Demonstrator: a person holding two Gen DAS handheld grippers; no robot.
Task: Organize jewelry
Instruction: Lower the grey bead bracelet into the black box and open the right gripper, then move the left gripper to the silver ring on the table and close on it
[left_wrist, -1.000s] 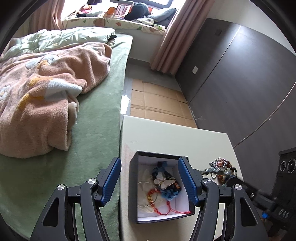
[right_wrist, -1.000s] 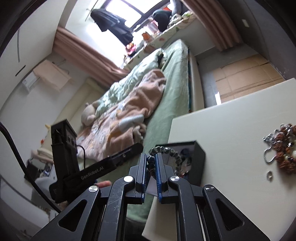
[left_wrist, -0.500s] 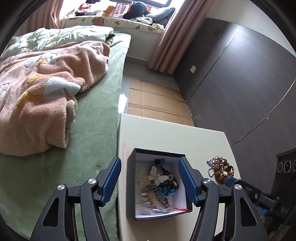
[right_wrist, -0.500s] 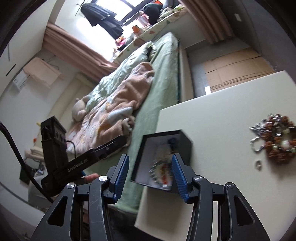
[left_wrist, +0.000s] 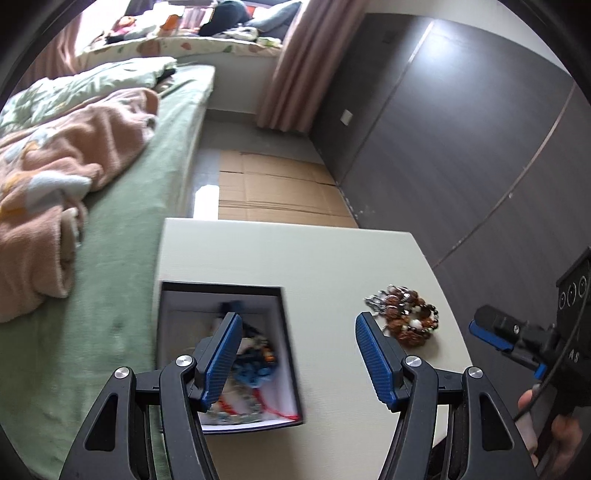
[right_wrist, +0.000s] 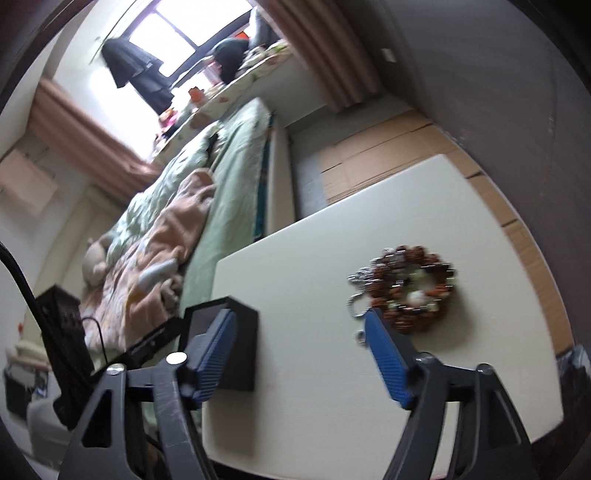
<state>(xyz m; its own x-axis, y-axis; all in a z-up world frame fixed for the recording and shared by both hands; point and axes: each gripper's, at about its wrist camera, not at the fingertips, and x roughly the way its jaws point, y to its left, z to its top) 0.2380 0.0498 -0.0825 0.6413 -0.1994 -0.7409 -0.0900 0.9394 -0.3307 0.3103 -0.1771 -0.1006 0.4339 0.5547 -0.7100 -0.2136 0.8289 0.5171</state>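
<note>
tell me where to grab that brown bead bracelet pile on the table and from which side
Take the brown bead bracelet pile across one arc of its ring, from above, one finger in the hollow middle. It lies flat on the table, so a level approach has nothing to catch. The right gripper is nearest, its fingers opening and empty.

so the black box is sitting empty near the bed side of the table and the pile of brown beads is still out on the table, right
Not quite: the black box is not empty. The left wrist view shows jewelry inside it, blue and red pieces among it. The rest holds: the box sits near the bed side of the table, and the brown beads lie out on the table.
</note>
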